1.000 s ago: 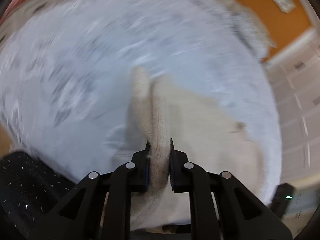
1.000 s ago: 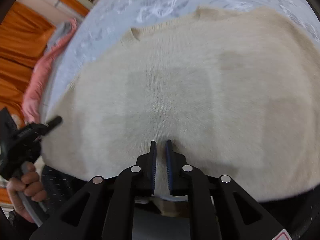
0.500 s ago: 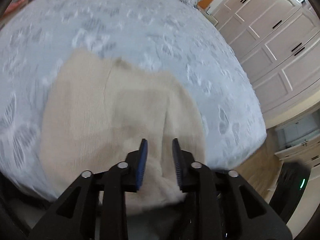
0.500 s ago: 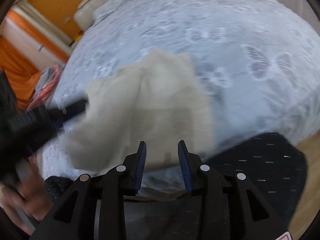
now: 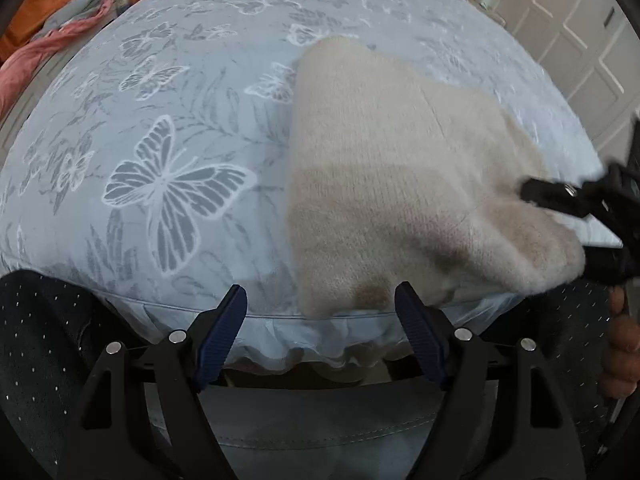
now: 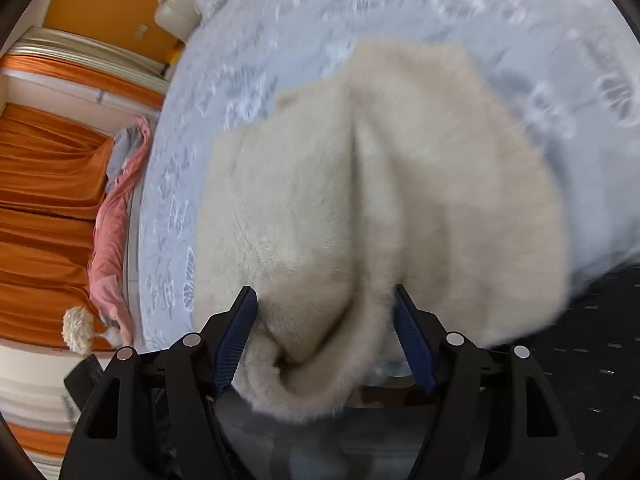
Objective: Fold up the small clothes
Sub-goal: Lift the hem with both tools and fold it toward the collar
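Your left tool [image 5: 321,312] is released, fingers spread wide, hovering at the near edge of the bed [image 5: 168,128]. The cream sweater [image 5: 392,176] lies folded on the butterfly bedspread, near that edge. Your right tool [image 6: 325,320] is also released, a thick fold of sweater [image 6: 360,208] bunched between its spread fingers.

**Both grippers spread wide**

The left gripper [image 5: 320,312] has its two blue-padded fingers [image 5: 224,320] spread wide apart, gripping nothing. The right gripper [image 6: 326,312] is likewise splayed, nothing pinched between its pads. At the left view's edge, the person's bare right hand [image 5: 620,356] grips the right gripper's handle.
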A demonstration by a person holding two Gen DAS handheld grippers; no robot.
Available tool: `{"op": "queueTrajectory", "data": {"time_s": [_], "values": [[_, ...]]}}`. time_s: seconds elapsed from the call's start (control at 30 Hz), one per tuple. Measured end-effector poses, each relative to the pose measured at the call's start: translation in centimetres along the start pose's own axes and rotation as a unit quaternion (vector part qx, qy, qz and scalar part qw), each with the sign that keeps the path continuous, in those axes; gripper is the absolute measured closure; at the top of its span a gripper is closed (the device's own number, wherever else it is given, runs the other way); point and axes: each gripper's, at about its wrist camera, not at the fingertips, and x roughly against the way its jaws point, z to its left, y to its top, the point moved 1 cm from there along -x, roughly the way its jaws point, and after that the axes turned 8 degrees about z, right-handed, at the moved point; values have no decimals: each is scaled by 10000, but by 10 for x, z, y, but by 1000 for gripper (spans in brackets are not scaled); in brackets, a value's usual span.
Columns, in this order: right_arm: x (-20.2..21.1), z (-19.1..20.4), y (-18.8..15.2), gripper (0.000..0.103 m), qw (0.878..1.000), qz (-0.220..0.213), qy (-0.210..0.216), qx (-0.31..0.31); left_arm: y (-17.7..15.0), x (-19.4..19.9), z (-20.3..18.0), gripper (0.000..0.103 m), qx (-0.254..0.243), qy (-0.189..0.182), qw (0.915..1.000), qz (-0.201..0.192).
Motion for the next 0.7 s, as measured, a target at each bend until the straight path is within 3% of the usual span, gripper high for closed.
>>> {"op": "queueTrajectory", "data": {"time_s": [0.07, 0.1, 0.13, 0.2, 0.27, 0.37, 0.43, 0.5, 0.57, 0.7], "values": [[-13, 11, 5, 59, 9997, 223, 49, 96, -3, 2, -3, 29, -118, 84, 9999, -19], [-11, 24, 8, 83, 9993, 227, 14, 286, -4, 3, -5, 29, -178, 65, 9998, -3], [-4, 34, 9, 85, 9988, 137, 12, 470, -4, 5, -7, 29, -211, 5, 9998, -4], [26, 60, 13, 88, 9947, -322, 233, 953, -2, 12, -16, 28, -341, -257, 9990, -122], [67, 79, 11, 89, 9867, -800, 466, 1340, -1, 18, -23, 18, -483, -272, 9981, -263], [93, 66, 10, 90, 9800, -1352, 44, 1462, 3, 11, -31, 17, -582, -215, 9977, -277], [74, 27, 23, 89, 9829, -1246, -678, 1177, 8, 0, -33, 18, -522, -155, 9983, -190], [32, -29, 36, 89, 9915, -507, -1120, 434, 13, -12, -37, 19, -521, -96, 9986, -76], [19, -51, 31, 88, 9940, -335, -1024, 171, 18, -18, -43, 21, -549, 22, 9985, -26], [36, -40, 15, 74, 9938, -751, -800, 163, 20, -16, -50, 20, -620, -33, 9980, -86]]}}
